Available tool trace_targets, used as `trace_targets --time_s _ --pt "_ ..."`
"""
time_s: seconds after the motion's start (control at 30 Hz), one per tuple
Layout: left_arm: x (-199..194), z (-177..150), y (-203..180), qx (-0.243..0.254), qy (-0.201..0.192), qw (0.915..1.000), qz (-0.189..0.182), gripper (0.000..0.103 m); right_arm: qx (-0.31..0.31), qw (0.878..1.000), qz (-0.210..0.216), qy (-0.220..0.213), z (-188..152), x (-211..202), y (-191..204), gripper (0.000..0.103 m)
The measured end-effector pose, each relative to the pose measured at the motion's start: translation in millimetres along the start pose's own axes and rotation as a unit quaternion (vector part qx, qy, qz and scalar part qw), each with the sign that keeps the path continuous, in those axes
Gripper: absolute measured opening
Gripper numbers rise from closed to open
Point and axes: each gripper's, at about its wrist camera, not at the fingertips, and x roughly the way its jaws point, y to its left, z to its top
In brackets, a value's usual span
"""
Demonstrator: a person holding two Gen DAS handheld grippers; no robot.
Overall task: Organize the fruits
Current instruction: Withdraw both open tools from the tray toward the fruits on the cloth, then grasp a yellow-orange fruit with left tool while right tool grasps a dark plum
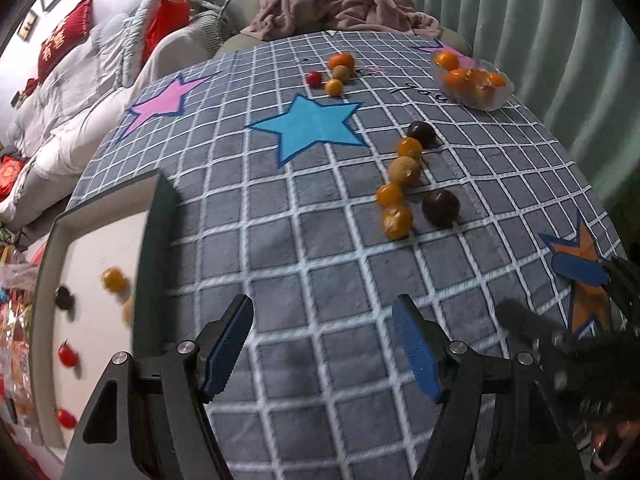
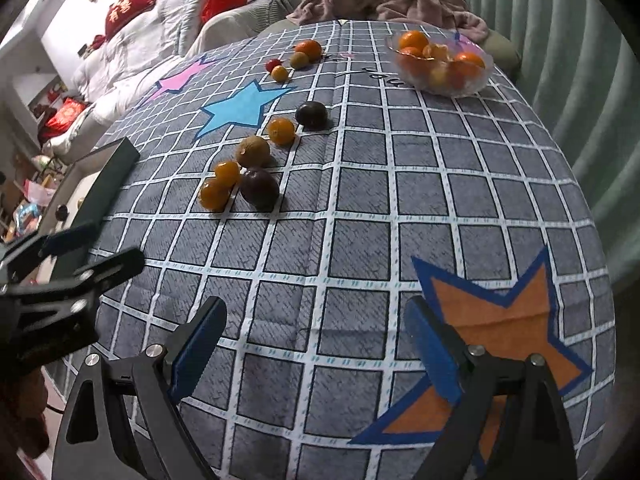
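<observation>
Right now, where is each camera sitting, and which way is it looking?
Left wrist: sits on the left gripper, looking forward across the checked cloth at the row of fruits and the glass bowl; its own two open blue fingers show, the white tray lies at its left, and the right gripper pokes in at the right edge.
Right wrist: sits on the right gripper over the orange star, facing the same way; its open fingers show, and the left gripper at its left.
Shared: cloth, fruits, bowl, blue star, tray.

Both tongs (image 1: 322, 344) (image 2: 316, 346) are black, silver-screwed, with ribbed blue finger pads (image 1: 416, 354).
</observation>
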Motion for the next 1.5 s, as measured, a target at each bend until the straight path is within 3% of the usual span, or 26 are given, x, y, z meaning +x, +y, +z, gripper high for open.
trace_targets --time_s 0.33,0.63,0.67,0.83,1.03,1.43,1.5 --pt "32.5 31.5 -16.8 -0.001 0.008 0.9999 -0.008 0.073 -0.015 1.000 0.006 -0.011 0.3 -0.5 -5.9 0.092" --pt "45.1 39.3 -20.9 -0.014 0.009 0.9996 -0.021 0.072 -0.026 1.000 0.010 -0.013 4.9 2.3 -3.9 0.092" --pt "45.5 39.5 -20.7 -0.018 0.009 0.9995 -0.027 0.064 -0.028 0.999 0.010 -0.013 6.2 3.3 -3.3 0.092" --pt "45.8 42.4 -22.7 -0.018 0.005 0.9993 -0.033 0.053 -0.037 0.999 0.012 -0.011 14.1 9.0 0.1 0.092" --pt "44.8 44.7 -26.6 -0.008 -0.002 0.9993 -0.036 0.026 -0.052 0.998 0.013 -0.012 22.5 15.6 5.7 0.092" --pt "31.4 38.6 4.7 -0.045 -0.018 0.9982 -0.035 0.025 -0.103 0.994 0.007 -0.028 49.5 40.0 31.5 0.091" --pt "30.7 38.0 9.6 -0.049 -0.019 0.9978 -0.041 0.025 -0.111 0.993 0.004 -0.034 51.9 41.2 36.3 0.080"
